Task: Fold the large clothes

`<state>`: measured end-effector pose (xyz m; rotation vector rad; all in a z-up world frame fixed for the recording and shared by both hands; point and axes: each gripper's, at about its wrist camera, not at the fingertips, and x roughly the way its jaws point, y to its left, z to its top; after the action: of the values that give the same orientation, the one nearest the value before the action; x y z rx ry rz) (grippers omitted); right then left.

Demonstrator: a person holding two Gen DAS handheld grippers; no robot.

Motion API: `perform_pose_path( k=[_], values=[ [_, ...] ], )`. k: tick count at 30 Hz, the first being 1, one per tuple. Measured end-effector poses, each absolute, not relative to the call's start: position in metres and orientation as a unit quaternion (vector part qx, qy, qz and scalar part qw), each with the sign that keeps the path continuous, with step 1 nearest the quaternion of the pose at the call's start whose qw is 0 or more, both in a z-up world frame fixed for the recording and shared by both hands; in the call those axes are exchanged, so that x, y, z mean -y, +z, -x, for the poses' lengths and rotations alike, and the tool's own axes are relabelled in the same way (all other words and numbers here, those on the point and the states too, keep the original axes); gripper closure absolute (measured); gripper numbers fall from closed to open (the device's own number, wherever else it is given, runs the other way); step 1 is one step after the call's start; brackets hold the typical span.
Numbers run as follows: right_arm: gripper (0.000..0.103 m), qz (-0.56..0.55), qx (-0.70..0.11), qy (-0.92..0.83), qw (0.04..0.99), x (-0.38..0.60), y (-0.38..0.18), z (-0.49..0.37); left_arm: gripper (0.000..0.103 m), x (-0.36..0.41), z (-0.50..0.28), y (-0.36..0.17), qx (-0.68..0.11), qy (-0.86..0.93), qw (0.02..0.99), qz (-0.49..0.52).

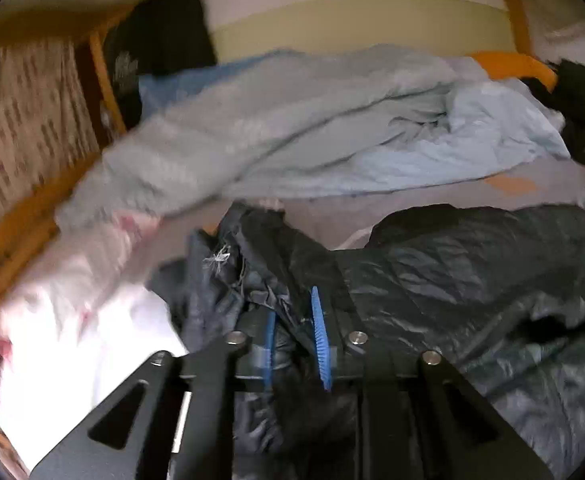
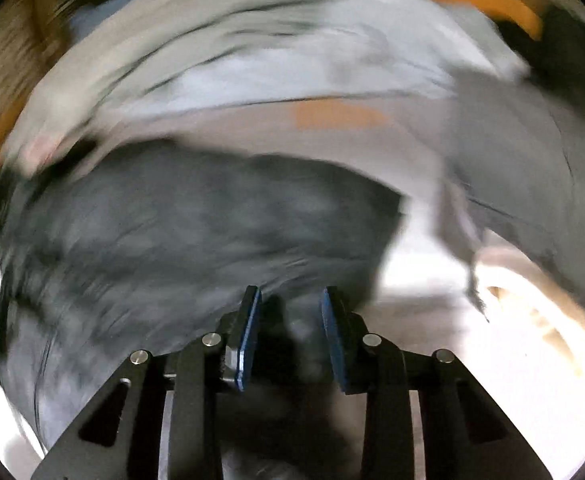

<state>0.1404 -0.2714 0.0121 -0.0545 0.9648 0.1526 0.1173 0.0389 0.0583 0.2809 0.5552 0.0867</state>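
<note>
The dark jacket (image 1: 472,276), shiny and crumpled, lies on the bed (image 1: 332,228) with its long side running across the left view, from a bunched, frayed end at the middle out to the right edge. That bunched end sits between the blue pads of the left tongs (image 1: 294,332); the gap there is narrow and cloth fills it, though whether the pads press on it cannot be told.

In the right view, heavily blurred, the jacket (image 2: 196,216) spreads left of and beyond the right tongs (image 2: 290,320). Those tongs stand fairly wide apart at the jacket's near edge, with dark cloth showing between the pads but apart from both.

Beyond the jacket a strip of bare bed sheet (image 2: 252,132) runs across, the only open room nearby. Past that strip lies a heap of pale blue bedding (image 1: 312,128). Left of the jacket a white and pink cloth (image 1: 80,300) crowds its bunched end. An orange wooden frame (image 1: 512,64) rises behind the bedding, and more dark clothes (image 1: 580,100) sit at the jacket's far right.
</note>
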Motion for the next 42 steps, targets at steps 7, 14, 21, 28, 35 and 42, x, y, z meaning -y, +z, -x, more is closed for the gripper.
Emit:
perform_pose_path(
  k=[7, 14, 21, 28, 35, 42],
  values=[
    [0.036, 0.061, -0.491, 0.096, 0.864, 0.213, -0.008, -0.132, 0.01, -0.035, -0.081, 0.091, -0.211, 0.07, 0.964, -0.148],
    [0.036, 0.034, -0.493, 0.019, 0.869, 0.226, -0.022, -0.144, 0.01, -0.032, -0.083, 0.091, -0.25, 0.0, 0.965, -0.081],
    [0.036, -0.005, -0.468, 0.023, 0.884, 0.258, 0.004, -0.143, 0.012, 0.039, -0.119, 0.054, -0.315, -0.078, 0.943, -0.075],
    [0.034, -0.088, -0.429, 0.067, 0.896, 0.313, 0.026, -0.137, 0.025, 0.096, -0.188, 0.014, -0.448, -0.047, 0.889, -0.08],
    [0.043, -0.154, -0.501, 0.073, 0.849, 0.354, -0.013, -0.124, 0.028, 0.107, -0.227, -0.027, -0.496, 0.001, 0.859, -0.127],
    [0.059, -0.156, -0.503, 0.064, 0.848, 0.367, -0.021, -0.083, 0.035, 0.163, -0.198, 0.032, -0.395, -0.119, 0.901, -0.133]
  ],
)
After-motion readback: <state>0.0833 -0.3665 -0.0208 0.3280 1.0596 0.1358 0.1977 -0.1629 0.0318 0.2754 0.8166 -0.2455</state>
